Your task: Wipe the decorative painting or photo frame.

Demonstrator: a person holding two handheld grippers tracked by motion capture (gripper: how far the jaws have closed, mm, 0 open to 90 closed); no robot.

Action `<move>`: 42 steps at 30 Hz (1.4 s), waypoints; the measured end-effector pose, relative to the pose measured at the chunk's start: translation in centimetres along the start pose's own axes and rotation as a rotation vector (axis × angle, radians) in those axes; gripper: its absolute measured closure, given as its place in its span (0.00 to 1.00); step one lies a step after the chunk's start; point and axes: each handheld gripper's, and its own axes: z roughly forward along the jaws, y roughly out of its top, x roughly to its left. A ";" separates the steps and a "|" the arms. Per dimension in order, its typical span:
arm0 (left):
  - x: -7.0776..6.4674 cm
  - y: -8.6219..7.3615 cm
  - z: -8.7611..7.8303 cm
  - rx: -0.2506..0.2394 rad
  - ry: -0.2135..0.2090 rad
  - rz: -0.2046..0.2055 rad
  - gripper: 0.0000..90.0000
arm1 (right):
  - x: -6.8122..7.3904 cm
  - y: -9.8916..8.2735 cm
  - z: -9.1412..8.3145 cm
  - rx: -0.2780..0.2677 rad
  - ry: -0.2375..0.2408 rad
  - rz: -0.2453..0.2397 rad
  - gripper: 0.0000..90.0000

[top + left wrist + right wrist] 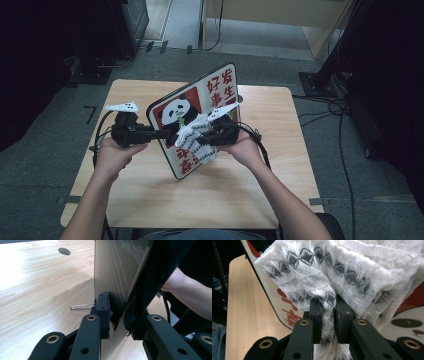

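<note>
A flat panda board (200, 110) with red characters stands tilted on edge over the wooden table (150, 200). My left gripper (167, 133) is shut on the board's left edge; in the left gripper view its pads (105, 312) clamp the thin brown board (112, 277) from both sides. My right gripper (200, 139) is shut on a white cloth (197, 137) with grey diamond pattern, held against the board's printed face. In the right gripper view the cloth (342, 277) bunches between the fingertips (315, 315), with the board (274, 305) behind it.
A round hole (64, 251) and a small wire clip (81, 306) show on the tabletop in the left gripper view. Cables (345, 115) run over the grey floor to the right of the table, and dark equipment (115, 30) stands at the far left.
</note>
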 end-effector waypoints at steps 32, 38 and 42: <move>-0.1 0.0 0.0 0.004 -0.001 0.002 0.83 | -0.1 -4.4 2.6 0.037 0.015 0.052 0.88; -0.1 0.0 0.0 0.003 -0.003 0.001 0.83 | -0.1 -4.8 3.0 0.055 0.020 0.061 0.88; 0.0 0.0 0.1 0.002 -0.006 -0.004 0.83 | -0.2 -5.1 3.2 0.071 0.025 0.071 0.88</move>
